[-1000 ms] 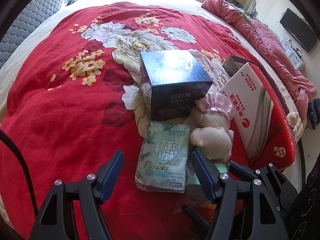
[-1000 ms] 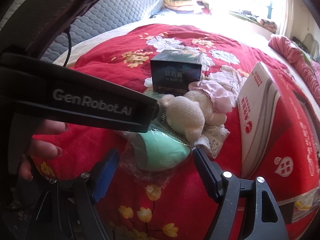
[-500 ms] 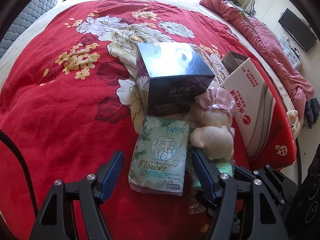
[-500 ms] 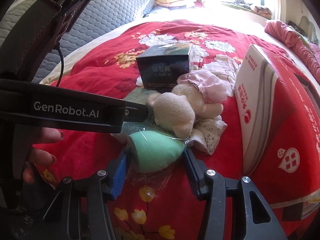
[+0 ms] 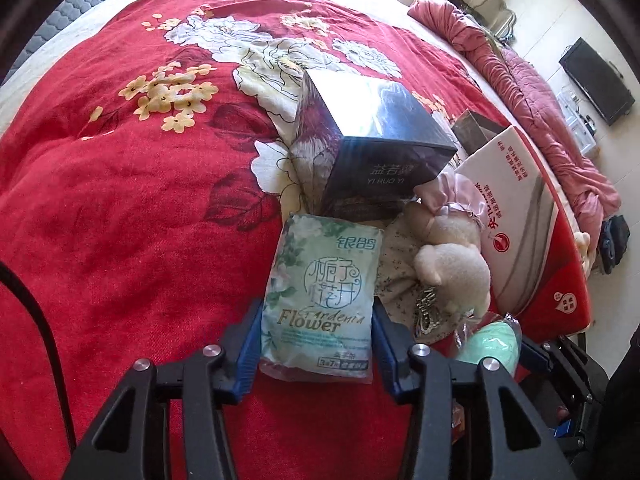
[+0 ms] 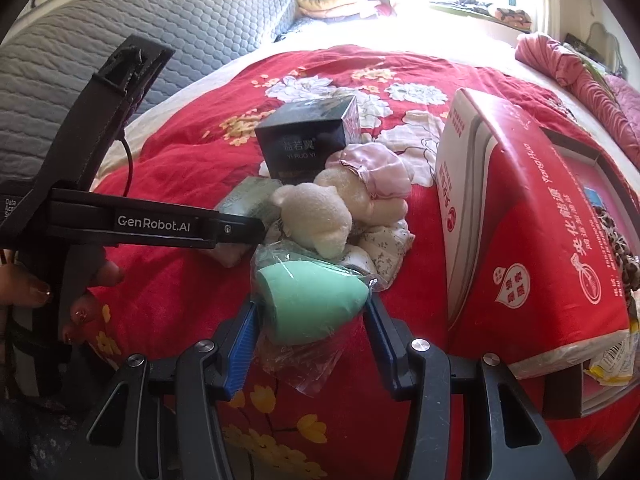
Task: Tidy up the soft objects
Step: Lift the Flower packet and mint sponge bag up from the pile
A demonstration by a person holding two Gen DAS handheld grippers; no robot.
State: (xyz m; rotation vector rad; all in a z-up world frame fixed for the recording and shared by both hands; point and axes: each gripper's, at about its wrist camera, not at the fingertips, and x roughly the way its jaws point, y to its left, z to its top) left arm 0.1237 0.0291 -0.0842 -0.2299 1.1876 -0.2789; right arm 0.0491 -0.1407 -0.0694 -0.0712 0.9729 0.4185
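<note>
My left gripper (image 5: 316, 340) is shut on a pale green tissue pack (image 5: 324, 288) printed "Flower", lying on the red floral blanket (image 5: 120, 200). My right gripper (image 6: 310, 332) is shut on a mint green sponge in a clear plastic bag (image 6: 312, 304); the sponge also shows in the left wrist view (image 5: 490, 344). A cream plush toy with a pink bonnet (image 6: 340, 204) lies on a small floral cloth (image 6: 380, 248) just beyond both grippers. The plush also shows in the left wrist view (image 5: 448, 256).
A dark glossy box (image 5: 372, 140) stands behind the tissue pack. A large red and white carton (image 6: 532, 232) lies to the right. A pink quilt (image 5: 532, 108) runs along the far right edge of the bed. A grey padded headboard (image 6: 140, 52) is at the left.
Both grippers moved forward and closed. The left jaws now clamp the tissue pack. The right jaws tightened onto the bagged green sponge.
</note>
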